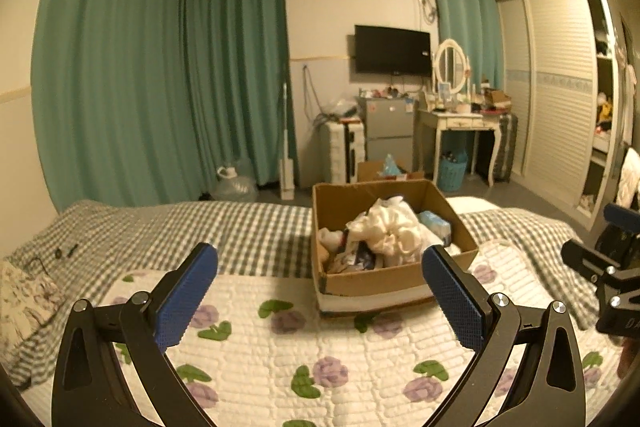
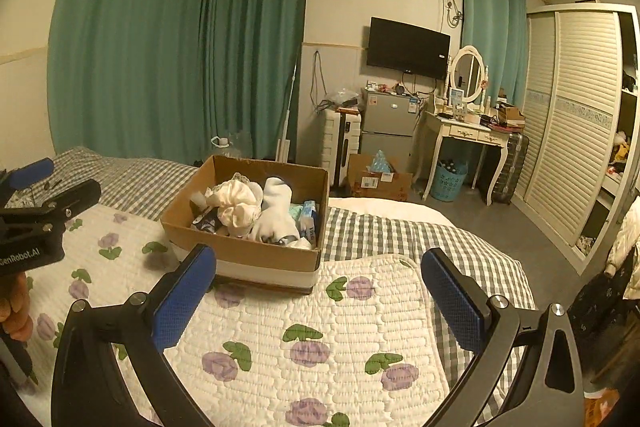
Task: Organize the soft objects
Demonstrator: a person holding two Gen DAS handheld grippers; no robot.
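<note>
both claws, left gripper (image 1: pixel 320 287) and right gripper (image 2: pixel 318 287), spread wide, empty, just before the cardboard box (image 2: pixel 256 251) of socks (image 2: pixel 276 211) on the floral quilt (image 2: pixel 340 339).

Left tongs (image 2: pixel 30 183) body reads "SenRobot.AI", first letter cut.

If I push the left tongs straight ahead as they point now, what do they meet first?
Probably the cardboard box: its near wall sits ahead, slightly right of centre between the open left tongs. Only the floral quilt lies before it. Depth is uncertain.
</note>
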